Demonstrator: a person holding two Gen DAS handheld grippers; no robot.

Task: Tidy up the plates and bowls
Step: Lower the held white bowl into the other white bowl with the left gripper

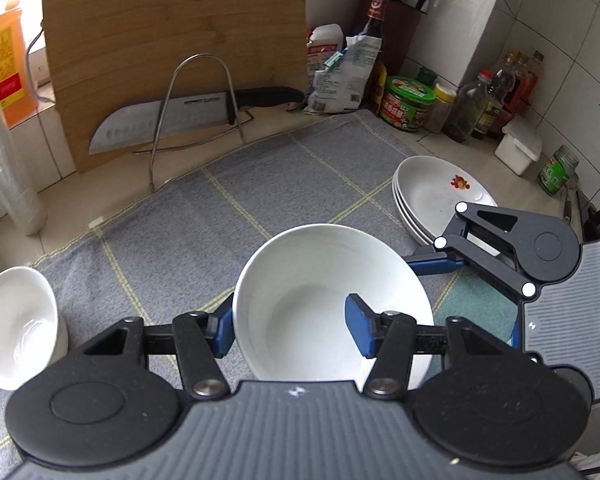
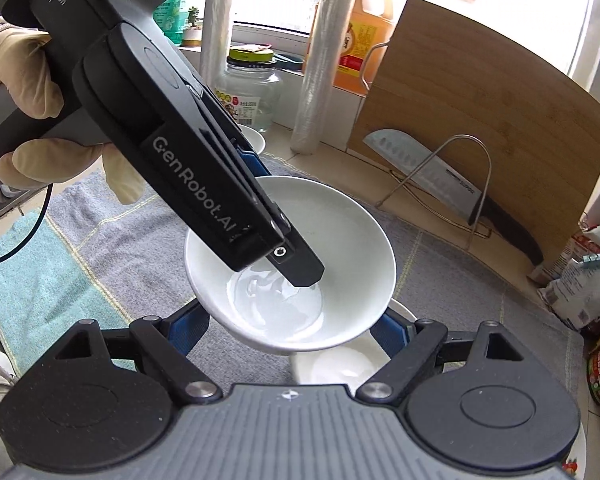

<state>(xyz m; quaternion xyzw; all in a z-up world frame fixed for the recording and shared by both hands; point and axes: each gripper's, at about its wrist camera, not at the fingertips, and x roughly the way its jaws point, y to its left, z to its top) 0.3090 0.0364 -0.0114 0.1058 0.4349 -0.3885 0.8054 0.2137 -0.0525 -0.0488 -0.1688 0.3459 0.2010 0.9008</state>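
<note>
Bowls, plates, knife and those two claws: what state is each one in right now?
Large white ceramic bowl: empty, tilted, gripped by its wall.
Left gripper: shut on that bowl, one finger inside.
Right gripper: fingertips hidden behind the bowl; cannot tell.
Second white bowl: empty, free on the grey checked cloth.
White plates: stacked, empty.
Steel knife: resting in the wire rack.

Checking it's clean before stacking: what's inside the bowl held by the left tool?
Inside the white bowl: only a pad of the left tool, which covers part of the floor.
</note>
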